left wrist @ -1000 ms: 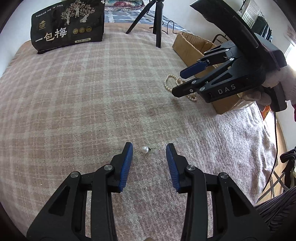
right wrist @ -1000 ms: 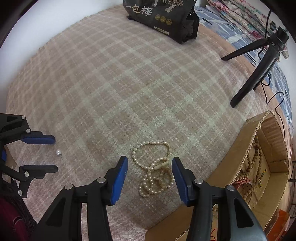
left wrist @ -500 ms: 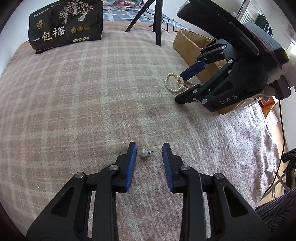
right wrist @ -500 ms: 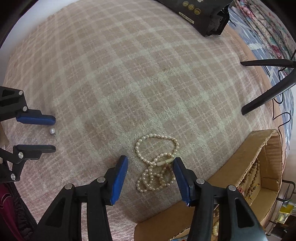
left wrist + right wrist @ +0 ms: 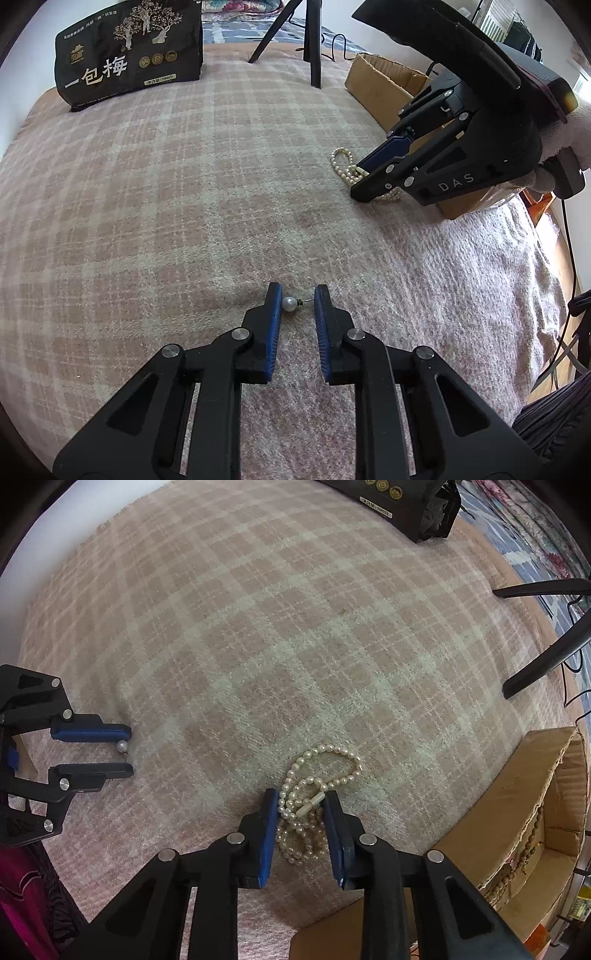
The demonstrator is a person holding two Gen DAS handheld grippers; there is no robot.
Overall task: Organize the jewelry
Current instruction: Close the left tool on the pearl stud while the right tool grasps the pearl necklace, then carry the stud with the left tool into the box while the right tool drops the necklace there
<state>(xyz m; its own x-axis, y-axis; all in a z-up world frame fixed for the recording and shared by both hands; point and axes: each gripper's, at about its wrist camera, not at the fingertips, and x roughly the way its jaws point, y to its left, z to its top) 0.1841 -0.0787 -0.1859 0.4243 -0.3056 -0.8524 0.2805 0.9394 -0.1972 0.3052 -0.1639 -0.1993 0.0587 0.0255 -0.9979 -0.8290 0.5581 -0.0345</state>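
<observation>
Pearls (image 5: pixel 314 805) lie between the closing right gripper (image 5: pixel 300 805), box (image 5: pixel 532 812) at 3 o'clock; left gripper (image 5: pixel 298 301) pinches the earring (image 5: pixel 290 303); squeeze softly, lift slowly.

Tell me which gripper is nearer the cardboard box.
Right. The right gripper straddles the pearl necklace just beside the cardboard box; the left gripper is farther off, around the pearl earring.
</observation>
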